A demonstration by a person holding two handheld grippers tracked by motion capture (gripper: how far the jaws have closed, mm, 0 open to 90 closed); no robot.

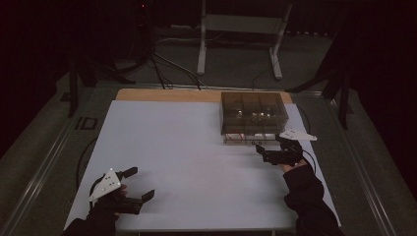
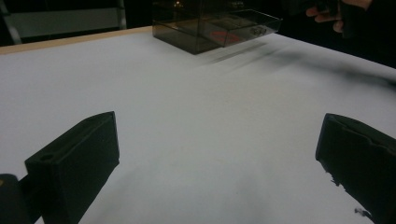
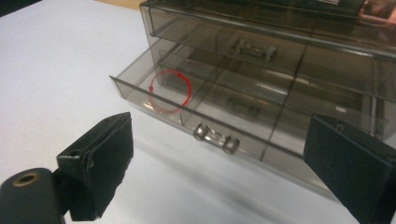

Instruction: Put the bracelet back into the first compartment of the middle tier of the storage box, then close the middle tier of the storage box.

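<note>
a smoked-plastic drawer unit (image 1: 253, 114) stood at the far right of the white surface (image 1: 187, 162), its bottom drawer (image 3: 187, 109) pulled partly out, a red ring (image 3: 171, 89) lying in the drawer's left compartment. the right hand-held gripper (image 1: 275, 150) hovered just in front of that drawer, jaws spread wide and holding nothing, the drawer's small metal handle (image 3: 216, 138) sitting between them in the right gripper view. the step in hand appeared to be work on the open drawer, either closing it or reaching its contents. the next move likely called for a short, level advance toward the handle or drawer front, kept square so the light unit would not skid on the smooth surface. the right forearm reached forward from the near edge, sleeve low over the surface. the left hand-held gripper (image 1: 129, 189) rested well apart at the near left corner, jaws likewise open and empty, pointed across the bare surface toward the unit.
</note>
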